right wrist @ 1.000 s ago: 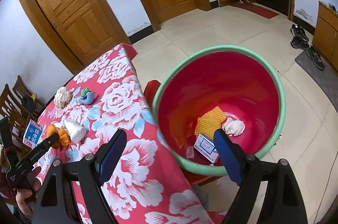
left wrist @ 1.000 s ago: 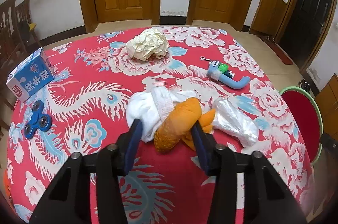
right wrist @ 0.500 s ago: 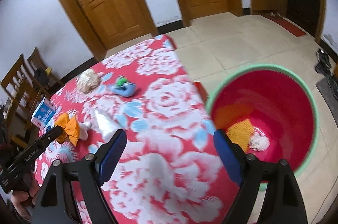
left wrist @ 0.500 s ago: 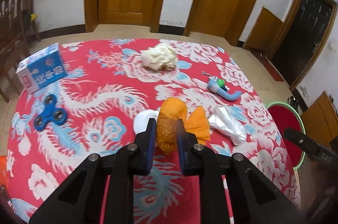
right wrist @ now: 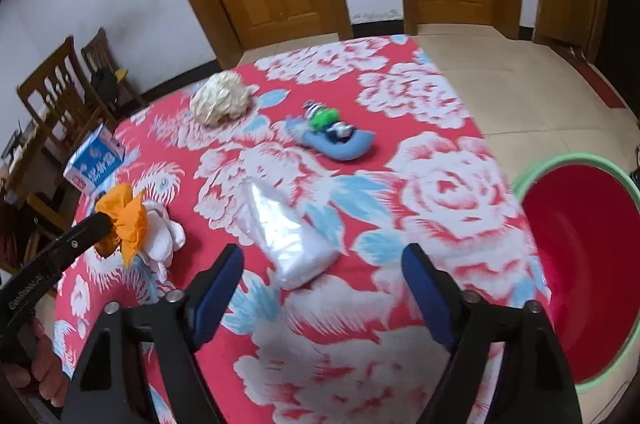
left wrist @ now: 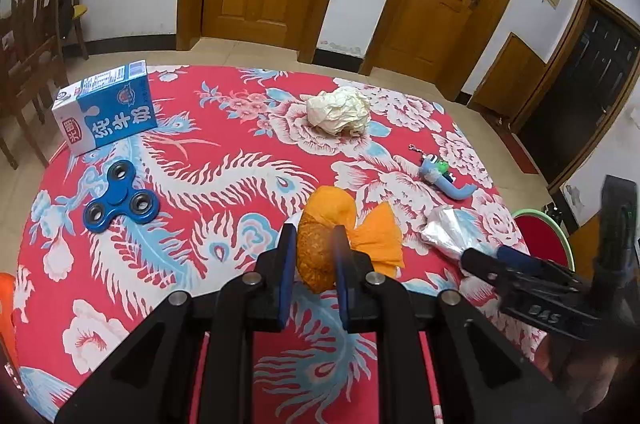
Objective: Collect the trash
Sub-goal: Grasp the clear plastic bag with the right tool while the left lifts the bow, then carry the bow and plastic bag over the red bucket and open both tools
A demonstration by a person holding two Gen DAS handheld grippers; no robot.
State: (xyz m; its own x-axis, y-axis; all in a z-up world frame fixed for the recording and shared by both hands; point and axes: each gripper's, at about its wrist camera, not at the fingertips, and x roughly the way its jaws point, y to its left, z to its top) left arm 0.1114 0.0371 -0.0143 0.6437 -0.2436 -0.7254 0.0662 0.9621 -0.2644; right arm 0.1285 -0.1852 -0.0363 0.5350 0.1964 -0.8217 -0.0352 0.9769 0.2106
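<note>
Orange net [left wrist: 320, 244] sits pinched between left gripper [left wrist: 313, 252] jaws (right gripper [right wrist: 322, 266] agape).

The left tool [left wrist: 313, 266] fills the lower middle of its own view, blue pads closed tight on an orange wad [left wrist: 320, 244], and shows again at the left edge of the right view. The right tool [right wrist: 322, 288] sits at the bottom of its view, fingers spread wide and holding nothing, above the desk [right wrist: 400, 364].

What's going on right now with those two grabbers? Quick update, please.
Left hand-held gripper shut on orange wrapper. Right hand-held gripper open, near clear plastic bag. Nothing between them.
</note>
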